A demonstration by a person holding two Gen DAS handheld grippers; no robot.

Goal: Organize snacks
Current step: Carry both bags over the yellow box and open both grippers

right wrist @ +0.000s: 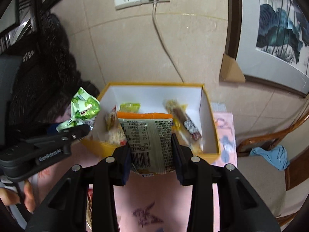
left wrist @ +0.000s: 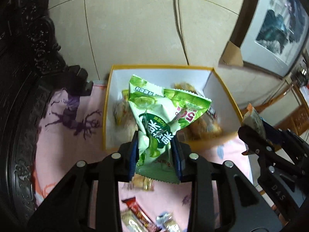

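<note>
I have 2 packets in the air at once. My left tool (left wrist: 157,154) is pinching a crumpled green packet (left wrist: 160,119) low on its body, and my right tool (right wrist: 152,152) is pinching a grey packet with an orange top edge (right wrist: 148,135), print side facing the camera. Both hang just in front of the near wall of the yellow box (right wrist: 209,116), over the pink cloth (right wrist: 146,199) that covers the surface.

To finish this step well, I judge each packet should be carried clear over the near wall before the pads let go, since both trail below the tools and could catch the rim. I would drop 1 at a time so the tools, now close beside each other, do not collide. The green packet is puffy and may spring open when released, so I would aim it at bare floor inside the box.

Nearest me, a red wrapper (left wrist: 135,210) and some pale wrapped sweets (left wrist: 166,220) lie loose on the cloth.

The box stands open against the tiled wall. Inside are a small yellow-green sachet (right wrist: 129,107) at the far left, a wrapped cake (right wrist: 111,118) left, and a long brown bar (right wrist: 183,119) right. The far middle looks bare.
</note>
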